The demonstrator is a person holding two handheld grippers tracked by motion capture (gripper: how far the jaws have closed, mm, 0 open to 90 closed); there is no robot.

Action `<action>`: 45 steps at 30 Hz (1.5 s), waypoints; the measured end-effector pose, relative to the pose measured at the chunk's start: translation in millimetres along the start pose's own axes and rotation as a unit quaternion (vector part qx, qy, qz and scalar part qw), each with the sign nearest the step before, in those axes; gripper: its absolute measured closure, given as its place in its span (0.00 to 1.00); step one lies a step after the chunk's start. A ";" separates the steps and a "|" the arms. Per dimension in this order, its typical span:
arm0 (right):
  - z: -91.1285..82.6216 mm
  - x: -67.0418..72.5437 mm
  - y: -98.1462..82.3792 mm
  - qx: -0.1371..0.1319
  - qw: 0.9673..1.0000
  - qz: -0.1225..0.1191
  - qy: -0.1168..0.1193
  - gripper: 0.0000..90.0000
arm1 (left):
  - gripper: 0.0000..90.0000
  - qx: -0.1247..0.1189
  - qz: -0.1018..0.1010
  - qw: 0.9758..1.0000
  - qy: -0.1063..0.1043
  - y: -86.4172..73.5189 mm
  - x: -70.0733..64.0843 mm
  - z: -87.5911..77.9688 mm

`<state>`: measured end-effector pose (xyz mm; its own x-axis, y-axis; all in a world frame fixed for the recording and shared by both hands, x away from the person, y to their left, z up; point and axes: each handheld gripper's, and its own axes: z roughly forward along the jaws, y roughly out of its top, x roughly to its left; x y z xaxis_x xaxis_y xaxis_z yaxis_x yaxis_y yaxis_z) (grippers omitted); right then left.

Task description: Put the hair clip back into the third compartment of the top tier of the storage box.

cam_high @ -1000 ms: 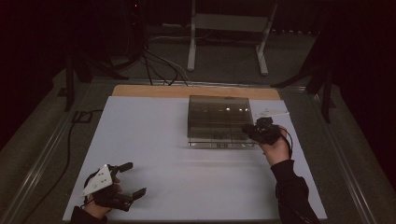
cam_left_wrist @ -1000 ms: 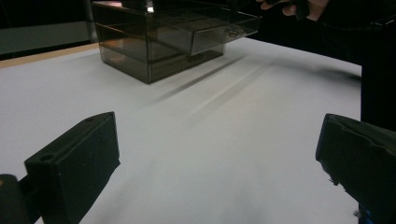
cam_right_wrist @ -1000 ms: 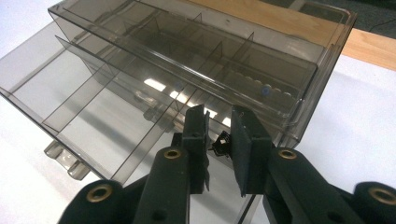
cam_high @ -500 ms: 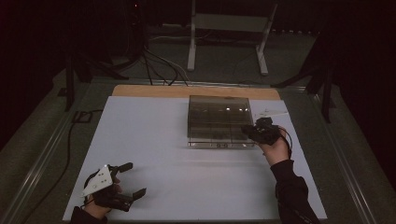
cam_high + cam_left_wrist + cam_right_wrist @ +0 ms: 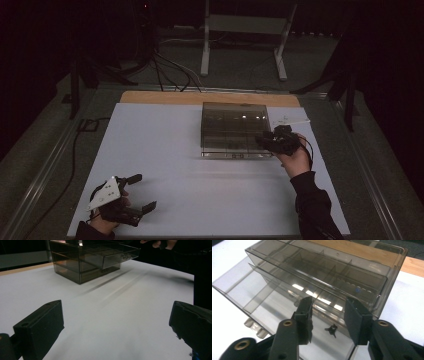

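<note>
A smoky clear drawer box [image 5: 232, 125] stands at the middle back of the white table [image 5: 175, 150]. In the left gripper view one drawer [image 5: 112, 255] is pulled out of the box. My right gripper [image 5: 264, 141] is at the box's front right corner, over the pulled-out drawer [image 5: 262, 297]. Its jaws [image 5: 329, 307] have just been opening and stand apart. A small black piece [image 5: 332, 330] lies on the drawer floor below the gap, free of both pads. My left gripper [image 5: 144, 192] rests near the front left, wide open [image 5: 115, 315] with nothing in it.
A wooden strip [image 5: 210, 97] runs along the table's far edge. A white paper slip [image 5: 290, 120] lies right of the box. Cables [image 5: 170, 70] and a metal stand [image 5: 205, 50] are on the floor behind. Another cable [image 5: 75, 145] runs along the table's left side.
</note>
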<state>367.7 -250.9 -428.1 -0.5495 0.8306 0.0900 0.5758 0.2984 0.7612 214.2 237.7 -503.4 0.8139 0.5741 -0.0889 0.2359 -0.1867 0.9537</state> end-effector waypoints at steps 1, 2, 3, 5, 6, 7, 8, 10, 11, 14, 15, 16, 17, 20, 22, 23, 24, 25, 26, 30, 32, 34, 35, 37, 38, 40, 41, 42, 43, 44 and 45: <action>0.0 0.0 0.0 0.000 1.000 0.000 0.000 0.59 | 0.01 0.000 0.000 1.000 0.000 -0.1 -0.2 -0.1; -0.2 0.6 0.3 0.000 1.000 0.002 0.001 0.58 | 0.01 0.001 0.001 1.000 0.000 0.0 -0.5 -0.1; -0.4 1.3 0.9 0.001 1.000 0.005 0.004 0.56 | 0.01 0.001 0.002 1.000 0.000 0.2 -0.4 0.0; -1.2 2.7 1.5 -0.002 1.000 0.004 0.002 0.50 | 0.01 0.000 0.001 1.000 -0.001 0.2 0.1 0.2; -1.5 2.9 1.6 -0.003 1.000 0.004 0.003 0.49 | 0.01 0.000 0.000 1.000 -0.001 0.0 0.0 0.1; -1.9 3.3 1.9 -0.005 1.000 0.007 0.004 0.46 | 0.01 0.000 0.001 1.000 0.000 0.0 -0.4 0.0; -2.4 3.9 2.4 -0.005 1.000 0.009 0.005 0.44 | 0.01 0.000 0.001 1.000 -0.001 0.1 -0.2 0.0; -3.9 4.7 3.1 -0.006 1.000 0.015 0.008 0.43 | 0.01 0.001 0.001 1.000 0.000 -0.1 0.3 0.2; -4.7 5.2 3.4 -0.008 1.000 0.017 0.012 0.42 | 0.01 0.001 0.000 1.000 0.000 -0.3 0.2 0.1; -6.8 8.2 4.5 -0.013 1.000 0.016 0.017 0.36 | 0.01 0.000 0.001 1.000 -0.001 0.0 -0.1 0.0; -7.6 9.5 4.9 -0.015 1.000 0.014 0.017 0.33 | 0.01 0.000 0.001 1.000 -0.001 0.0 0.1 0.2; -8.3 10.7 5.4 -0.017 1.000 0.014 0.017 0.30 | 0.01 0.000 -0.001 1.000 0.000 -0.2 0.2 0.4; -8.8 11.8 5.9 -0.017 1.000 0.014 0.019 0.27 | 0.01 0.001 -0.001 1.000 0.000 -0.4 0.0 0.5; -9.5 16.0 8.1 -0.011 1.000 0.008 0.017 0.23 | 0.01 0.002 0.000 1.000 -0.002 -0.1 -0.2 1.2; -10.4 18.6 9.6 -0.012 1.000 0.005 0.021 0.21 | 0.01 0.003 0.000 1.000 -0.002 -0.4 -0.1 1.6; -11.0 19.6 10.4 -0.014 1.000 0.005 0.021 0.20 | 0.01 0.003 0.000 1.000 -0.001 -0.4 -0.2 1.4; -11.6 20.5 11.3 -0.015 1.000 0.004 0.023 0.18 | 0.01 0.003 0.001 1.000 -0.001 -0.4 -0.3 1.1; -12.1 21.4 12.1 -0.019 1.000 0.004 0.024 0.17 | 0.01 0.002 0.002 1.000 -0.002 -0.1 -0.1 1.0; -12.8 22.2 12.9 -0.022 0.999 0.002 0.027 0.15 | 0.01 0.001 0.001 1.000 -0.002 0.0 0.1 0.8; -14.1 26.8 15.1 -0.028 0.999 -0.007 0.040 0.11 | 0.01 0.001 0.001 1.000 -0.001 -0.4 0.1 0.4; -14.3 29.4 16.1 -0.027 0.999 -0.012 0.043 0.11 | 0.01 0.001 0.000 1.000 -0.002 -0.2 0.3 0.7; -14.8 31.6 16.7 -0.027 0.998 -0.016 0.052 0.10 | 0.01 0.002 -0.001 1.000 -0.002 -0.6 0.0 0.8; -14.9 32.6 17.0 -0.027 0.998 -0.017 0.052 0.10 | 0.01 0.003 0.000 1.000 -0.002 -0.6 -0.3 0.7; -15.1 34.8 17.6 -0.027 0.998 -0.023 0.054 0.09 | 0.01 0.002 0.002 1.000 -0.003 -0.1 -0.2 0.8; -15.2 36.0 17.8 -0.029 0.998 -0.025 0.052 0.08 | 0.01 0.001 0.001 1.000 -0.003 -0.1 -0.1 1.0; -16.1 37.1 18.2 -0.032 0.997 -0.027 0.062 0.03 | 0.01 0.002 0.000 1.000 -0.003 -0.4 0.0 1.0; -16.6 37.6 18.4 -0.034 0.997 -0.027 0.067 0.03 | 0.01 0.002 0.001 1.000 -0.002 -0.5 -0.1 1.0; -17.1 38.4 18.6 -0.036 0.997 -0.027 0.068 0.03 | 0.01 0.003 0.001 1.000 -0.003 -0.4 -0.1 1.1; -17.7 39.1 18.8 -0.038 0.996 -0.029 0.070 0.02 | 0.01 0.003 0.001 1.000 -0.003 -0.5 0.2 1.3; -18.2 39.8 19.0 -0.040 0.996 -0.029 0.071 0.02 | 0.01 0.003 0.000 1.000 -0.003 -0.6 0.4 1.2; -18.7 40.5 19.0 -0.041 0.996 -0.029 0.073 0.02 | 0.01 0.004 0.000 1.000 -0.002 -0.8 0.4 1.0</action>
<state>345.0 -220.4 -397.9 -0.6658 0.7344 0.1319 0.4924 0.2996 0.8172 214.8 237.2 -504.5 0.8165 0.5703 -0.0899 0.2394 -0.1927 0.9516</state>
